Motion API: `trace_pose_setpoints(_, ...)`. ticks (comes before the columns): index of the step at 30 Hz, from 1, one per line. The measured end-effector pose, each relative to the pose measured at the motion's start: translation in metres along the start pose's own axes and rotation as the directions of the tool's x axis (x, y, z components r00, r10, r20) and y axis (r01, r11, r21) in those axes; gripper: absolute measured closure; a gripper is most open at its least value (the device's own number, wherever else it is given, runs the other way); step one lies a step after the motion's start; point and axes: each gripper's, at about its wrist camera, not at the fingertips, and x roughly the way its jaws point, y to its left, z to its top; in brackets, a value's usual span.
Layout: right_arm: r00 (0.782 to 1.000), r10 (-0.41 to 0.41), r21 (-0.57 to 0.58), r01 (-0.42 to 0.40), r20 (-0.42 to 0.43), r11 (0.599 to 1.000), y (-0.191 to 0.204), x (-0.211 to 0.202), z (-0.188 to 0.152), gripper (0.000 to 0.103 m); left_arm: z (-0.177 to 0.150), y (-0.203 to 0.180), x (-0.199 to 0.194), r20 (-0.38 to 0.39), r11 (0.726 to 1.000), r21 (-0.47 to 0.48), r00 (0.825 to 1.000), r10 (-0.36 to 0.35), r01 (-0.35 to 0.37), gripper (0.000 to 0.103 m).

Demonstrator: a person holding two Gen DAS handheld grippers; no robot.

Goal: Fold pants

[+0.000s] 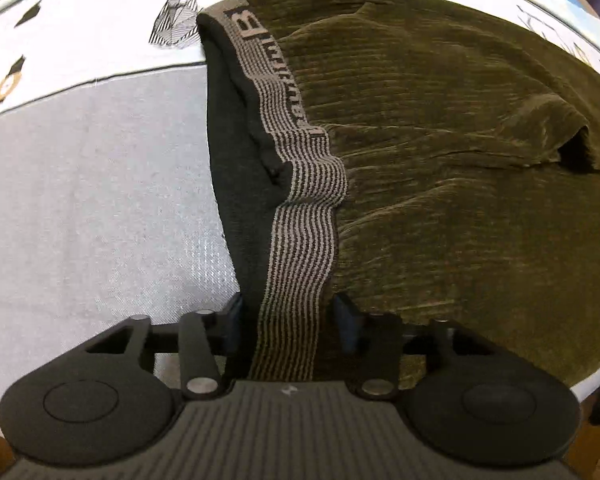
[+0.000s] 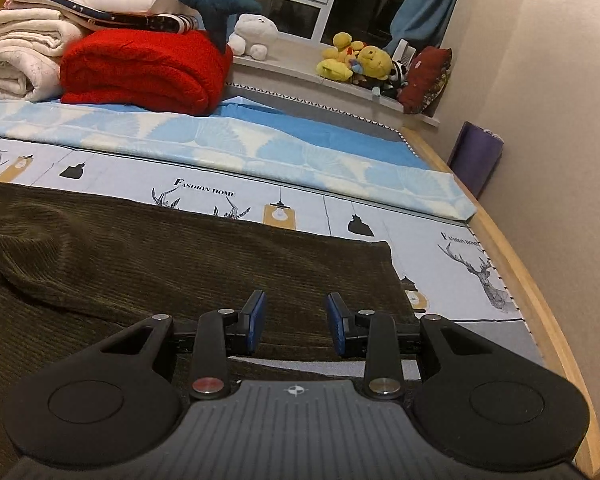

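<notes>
- Bedroom, with a printed sheet (image 2: 340, 216) over the bed; folded blankets (image 2: 140, 68) and plush toys (image 2: 356, 60) sit far off by the window.
- Left gripper (image 1: 288, 320) points steeply down over the pants (image 1: 440, 140). Its jaws stand apart with the striped waistband (image 1: 296, 260) running between them; I cannot tell whether the pads press on it yet.
- Right gripper (image 2: 296, 320) is spread, nothing between the pads, hovering low above the hem end near the bed's front edge.
- Pants lie flat across the sheet, waistband at my left, hem at my right, with a raised wrinkle (image 2: 16, 252) in the middle.
- Risk, as I judge it: closing the left jaws on only the top layer of the waistband would let the dark inner layer (image 1: 236, 160) sag and skew the fold.
- Right jaws could pinch the sheet along with the hem, dragging it.
- That wrinkle may get trapped in the fold if I do not pull the cloth taut.
</notes>
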Motion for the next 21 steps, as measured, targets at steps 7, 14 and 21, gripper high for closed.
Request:
trace_pose_setpoints(7,1.0,0.021,-0.002,-0.021,0.016,1.0,0.015,0.004,0.012,0.068,-0.006,0.01,-0.019,0.055,1.0,-0.023,0.998,0.004,-0.003,0.089)
trace_pose_setpoints(14,0.999,0.049,-0.028,-0.048,0.021,0.998,0.033,0.008,0.022,0.068,-0.011,0.011,-0.03,0.069,1.0,0.009,0.998,0.002,-0.003,0.091)
trace_pose_setpoints(21,0.999,0.051,-0.04,-0.05,0.013,0.998,0.037,0.013,0.024,0.068,-0.006,-0.011,-0.042,0.146,0.988,0.075,0.981,0.126,-0.138,0.089)
